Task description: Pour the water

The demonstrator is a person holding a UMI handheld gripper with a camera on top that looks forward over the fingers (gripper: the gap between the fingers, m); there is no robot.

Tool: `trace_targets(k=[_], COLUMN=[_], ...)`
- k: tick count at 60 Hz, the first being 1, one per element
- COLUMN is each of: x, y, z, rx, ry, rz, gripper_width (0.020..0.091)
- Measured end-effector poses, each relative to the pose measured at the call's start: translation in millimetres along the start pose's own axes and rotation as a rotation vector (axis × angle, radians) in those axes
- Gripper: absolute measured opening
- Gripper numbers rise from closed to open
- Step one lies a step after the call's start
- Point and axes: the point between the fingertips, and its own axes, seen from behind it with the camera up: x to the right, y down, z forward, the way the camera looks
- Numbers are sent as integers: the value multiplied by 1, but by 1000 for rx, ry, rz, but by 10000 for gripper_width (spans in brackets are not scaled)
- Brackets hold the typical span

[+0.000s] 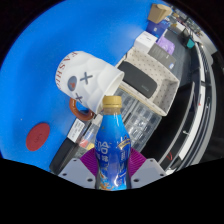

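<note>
Pinching a blue bottle (pixel 111 150) (gold cap), hand-held gripper (pixel 111 172) fingers pressing both sides

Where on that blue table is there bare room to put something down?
The widest bare stretch of the blue table lies beside the white mug, running down to the red disc. Behind the bottle held in the gripper, boxes and clear plastic crowd together.
</note>
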Motion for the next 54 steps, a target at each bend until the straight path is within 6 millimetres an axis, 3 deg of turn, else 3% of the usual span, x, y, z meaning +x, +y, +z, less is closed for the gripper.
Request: trace_targets(k=[9, 17, 21, 32, 38, 39, 45, 54], x=[-1, 3, 5, -7, -8, -9, -25, -52], y=[-1, 10, 19, 33, 32, 23, 40, 30], z=[1, 0, -3, -13, -17, -18, -15, -11], rx=[-5, -11, -23, -19, 29, 9, 28, 55], ry=[2, 13, -2, -107, -138, -126, -152, -193], rz=[-19, 120, 310, 1035, 1358, 1411, 1683, 2013], gripper_width=[352, 352, 352, 353, 353, 353, 353, 354])
